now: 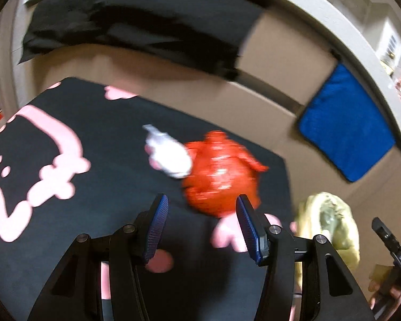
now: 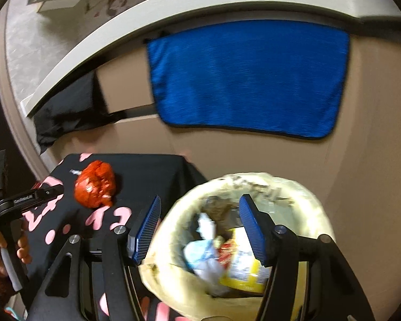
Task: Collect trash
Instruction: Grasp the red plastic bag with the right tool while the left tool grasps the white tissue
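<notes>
The left wrist view alone shows a white crumpled wrapper [image 1: 168, 155] touching the red crumpled bag [image 1: 222, 174] near the black cloth's [image 1: 93, 187] far right corner beyond the spread, empty left hand-held gripper [image 1: 200, 227], while the right wrist view alone looks into the lined trash bin [image 2: 173, 240] under the spread, empty right hand-held gripper [image 2: 200, 230].

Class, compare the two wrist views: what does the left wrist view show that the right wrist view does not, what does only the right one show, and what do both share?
Only the left wrist view shows the left gripper head-on, jaws apart with nothing between them, and the white crumpled scrap clearly.

Only the right wrist view shows inside the lined bin, the wrappers in it, and the right gripper open above it.

Both show the red crumpled wrapper on the black cloth with pink print, and the blue towel.
</notes>
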`<state>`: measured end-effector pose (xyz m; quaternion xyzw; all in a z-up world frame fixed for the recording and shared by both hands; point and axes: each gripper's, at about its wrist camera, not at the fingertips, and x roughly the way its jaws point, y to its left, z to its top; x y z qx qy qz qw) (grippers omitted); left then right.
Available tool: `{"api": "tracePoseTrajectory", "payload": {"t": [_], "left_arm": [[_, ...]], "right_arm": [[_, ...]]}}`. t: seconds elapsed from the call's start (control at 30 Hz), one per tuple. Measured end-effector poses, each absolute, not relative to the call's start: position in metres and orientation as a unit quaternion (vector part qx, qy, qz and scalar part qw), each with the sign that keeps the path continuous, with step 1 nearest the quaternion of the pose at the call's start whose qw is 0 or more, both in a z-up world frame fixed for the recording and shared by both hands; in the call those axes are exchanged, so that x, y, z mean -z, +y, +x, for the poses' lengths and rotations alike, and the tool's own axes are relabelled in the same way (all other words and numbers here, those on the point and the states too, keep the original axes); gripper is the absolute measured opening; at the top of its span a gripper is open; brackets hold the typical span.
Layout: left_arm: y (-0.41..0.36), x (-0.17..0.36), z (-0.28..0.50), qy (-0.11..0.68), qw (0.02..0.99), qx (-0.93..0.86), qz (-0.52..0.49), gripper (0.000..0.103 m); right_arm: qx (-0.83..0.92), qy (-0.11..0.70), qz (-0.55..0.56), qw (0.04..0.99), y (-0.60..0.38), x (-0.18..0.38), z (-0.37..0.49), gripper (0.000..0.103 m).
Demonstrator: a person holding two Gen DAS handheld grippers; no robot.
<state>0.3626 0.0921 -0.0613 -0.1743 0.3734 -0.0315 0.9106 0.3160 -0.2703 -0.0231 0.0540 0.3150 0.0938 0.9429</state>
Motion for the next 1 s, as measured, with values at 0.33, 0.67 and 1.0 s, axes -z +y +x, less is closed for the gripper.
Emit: {"api": "tracePoseTrajectory", "payload": {"t": [0.33, 0.67, 1.0], "left_arm": [[0.14, 0.064, 0.341, 0.368, 0.916, 0.01, -0.158, 0.054], [0.182, 0.07, 0.331, 0.365, 0.917, 0.015, -0.159, 0.054], [0.21, 0.083, 0.326, 0.375, 0.909, 0.021, -0.18, 0.054]], "right_arm": [[-0.169, 0.347, 0.004, 0.922, -0.176, 0.041, 0.333, 0.058], [-0.228, 0.356, -0.038, 0.906, -0.084, 0.05, 0.365, 0.06], [-0.193, 0.376, -0.072, 0.903, -0.02, 0.073, 0.437, 0.064]]}}
